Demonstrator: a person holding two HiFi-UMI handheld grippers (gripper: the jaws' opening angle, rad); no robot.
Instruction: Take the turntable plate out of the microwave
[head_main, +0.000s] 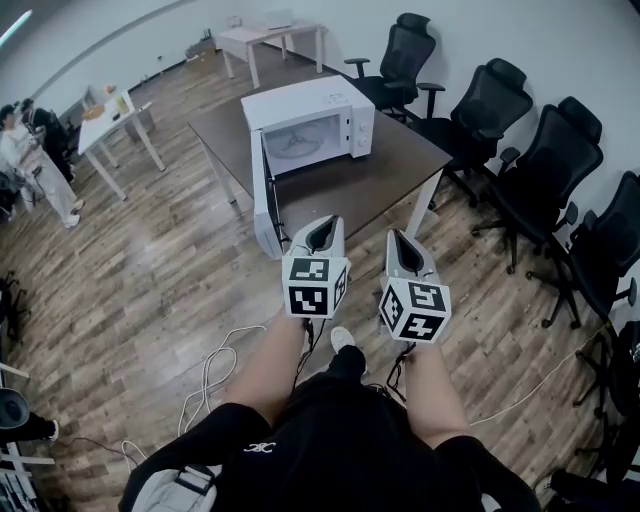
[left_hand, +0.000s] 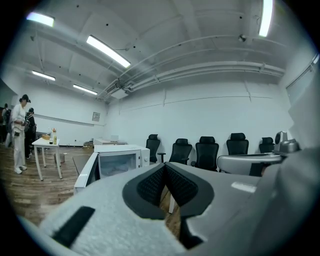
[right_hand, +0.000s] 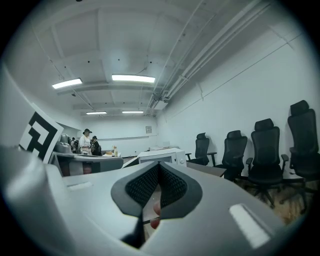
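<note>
1. Standing at the far left, well apart from the work, are people (head_main: 20, 135) near a white table (head_main: 112, 118); they have no part in the job.
2. The microwave door (head_main: 262, 190) comes next. It is swung wide open toward the person, so I judge the opening step done.
3. The microwave (head_main: 312, 105) sits on a brown table (head_main: 385, 180) with its cavity facing the head camera. The turntable plate (head_main: 296, 142) lies flat inside on the cavity floor, with neither tool near it.
4. The left gripper (head_main: 322, 230) is held out roughly level over the wooden floor (head_main: 150, 290), short of the table. In its own view the left gripper (left_hand: 165, 167) has its tongs pressed together with nothing between them, and the microwave (left_hand: 120, 157) shows beyond its tips.
5. The right gripper (head_main: 400, 240) is just beside it at about the same height. In its own view the right gripper (right_hand: 159, 166) is likewise closed and empty.
6. This looks like the approach: both tools point at the oven, and a stretch of floor and table lies between them and it. The next move calls for closing that gap, parting the tongs, reaching in past the open door and catching the plate's rim. The plate looks like glass and probably slick, so a firm edge grip would matter.
7. A row of black office chairs (head_main: 545, 170) lines the wall at the right, clear of the path to the oven.
</note>
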